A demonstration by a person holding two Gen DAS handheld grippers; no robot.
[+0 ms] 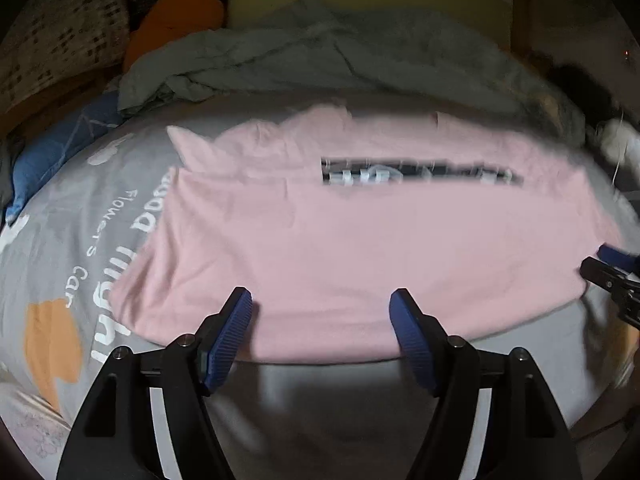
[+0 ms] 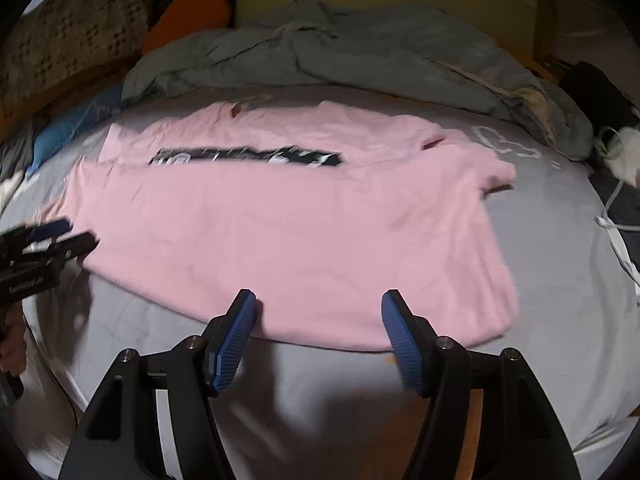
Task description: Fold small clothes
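A pink T-shirt [image 1: 340,240] with a black printed band lies spread on the grey bed sheet [image 1: 80,220], its lower part folded up over the print. It also shows in the right wrist view [image 2: 300,232]. My left gripper [image 1: 320,304] is open and empty just above the shirt's near hem. My right gripper [image 2: 318,304] is open and empty over the near hem further right. The right gripper also shows at the right edge of the left wrist view [image 1: 608,268]. The left gripper shows at the left edge of the right wrist view [image 2: 60,236].
A crumpled grey duvet [image 1: 320,56] lies behind the shirt. An orange cushion [image 1: 176,20], a patterned pillow [image 1: 60,32] and a blue pillow [image 1: 52,148] sit at the back left. A white cable [image 2: 616,236] and a white item [image 2: 624,152] lie at the right.
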